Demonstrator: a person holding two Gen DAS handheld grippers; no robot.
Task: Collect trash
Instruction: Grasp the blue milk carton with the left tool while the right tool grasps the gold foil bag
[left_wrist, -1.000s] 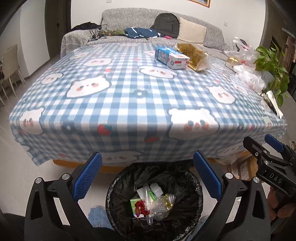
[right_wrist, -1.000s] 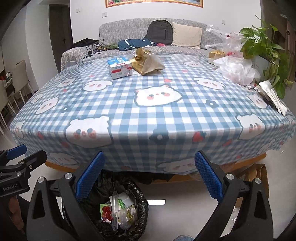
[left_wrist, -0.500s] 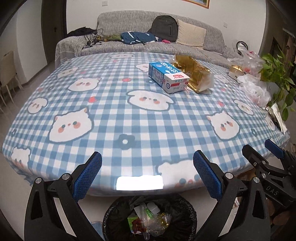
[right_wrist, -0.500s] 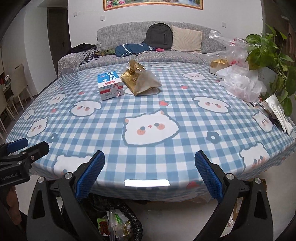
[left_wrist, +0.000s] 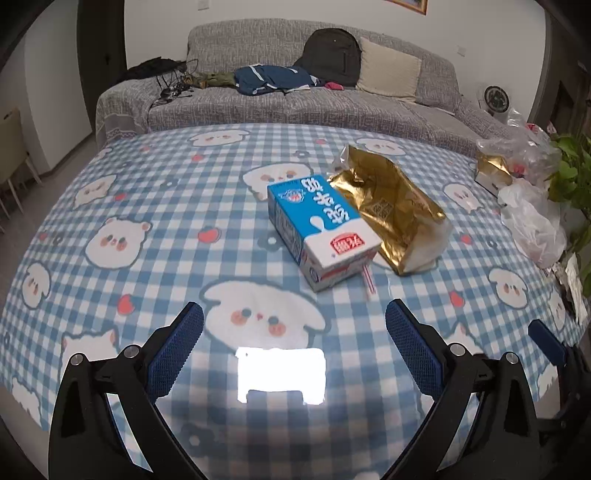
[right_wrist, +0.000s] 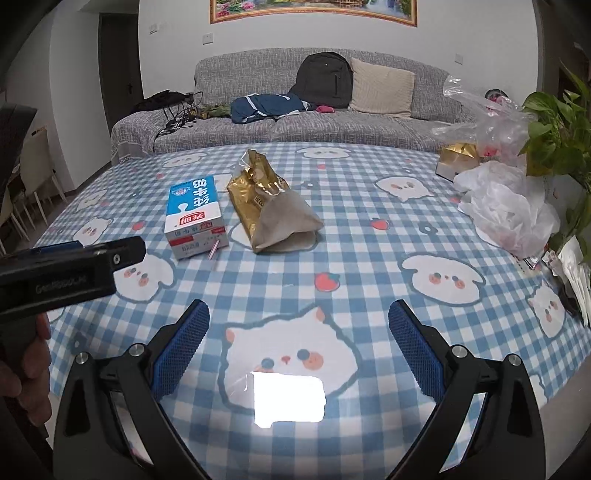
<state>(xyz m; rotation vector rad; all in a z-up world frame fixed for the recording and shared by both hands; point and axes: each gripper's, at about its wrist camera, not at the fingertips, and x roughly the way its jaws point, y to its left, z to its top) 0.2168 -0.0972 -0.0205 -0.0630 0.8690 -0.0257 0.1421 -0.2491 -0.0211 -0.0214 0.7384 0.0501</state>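
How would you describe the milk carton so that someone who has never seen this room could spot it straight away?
Find the table with the blue checked cloth printed with cartoon animal faces, in front of the grey sofa. Near its middle two things lie touching: a crumpled gold bag and the milk carton. The carton is the boxy blue and white one with a red label, and a striped straw pokes out at its near end.

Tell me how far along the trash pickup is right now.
Nothing is in hand: the left gripper and right gripper are both open and empty above the tablecloth. Left to collect are the milk carton with its straw and the gold bag beside it. No bin shows, so earlier pickups can't be confirmed.
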